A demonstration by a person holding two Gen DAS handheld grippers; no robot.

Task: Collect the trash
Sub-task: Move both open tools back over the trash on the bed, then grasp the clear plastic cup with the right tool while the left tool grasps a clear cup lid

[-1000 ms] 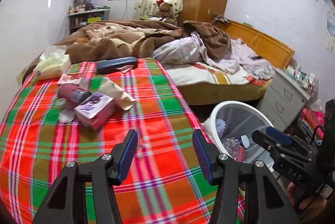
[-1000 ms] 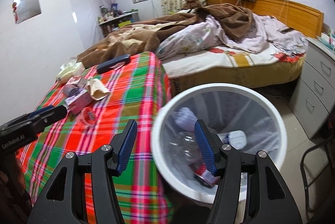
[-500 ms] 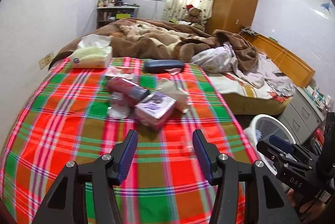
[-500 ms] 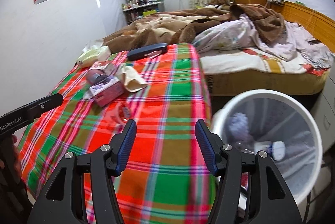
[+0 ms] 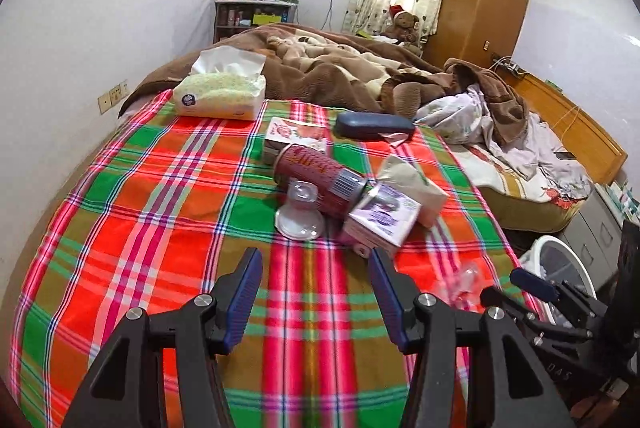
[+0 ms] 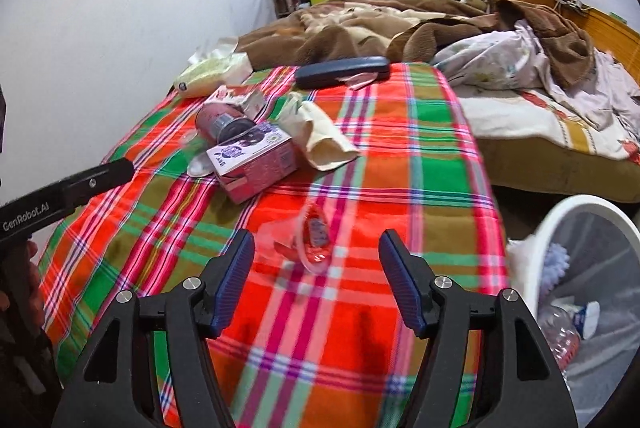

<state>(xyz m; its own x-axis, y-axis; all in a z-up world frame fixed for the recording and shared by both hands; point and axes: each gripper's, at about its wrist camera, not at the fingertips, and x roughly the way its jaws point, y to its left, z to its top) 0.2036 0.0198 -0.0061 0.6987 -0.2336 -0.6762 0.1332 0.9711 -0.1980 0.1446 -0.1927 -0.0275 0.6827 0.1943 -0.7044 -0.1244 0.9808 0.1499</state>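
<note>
Trash lies on a plaid cloth [image 5: 160, 228]: a red can [image 5: 320, 173] on its side, a clear plastic cup [image 5: 300, 214], a purple carton [image 5: 382, 222] and a crumpled beige wrapper [image 5: 416, 183]. A clear plastic wrapper [image 6: 312, 236] with a red label lies just ahead of my right gripper [image 6: 316, 278], which is open and empty. My left gripper [image 5: 314, 298] is open and empty, short of the cup and carton. A white mesh bin [image 6: 592, 268] with bottles inside stands on the floor at the right.
A tissue pack [image 5: 220, 93], a flat red-and-white box [image 5: 296, 135] and a dark glasses case [image 5: 374, 125] lie farther back on the cloth. Behind is an unmade bed with brown blankets [image 5: 340, 67]. Grey drawers [image 5: 600, 224] stand beside the bin.
Both grippers have swung left from the bin toward the plaid cloth and moved closer to the trash. The bin has slid to the right edge of both views.
</note>
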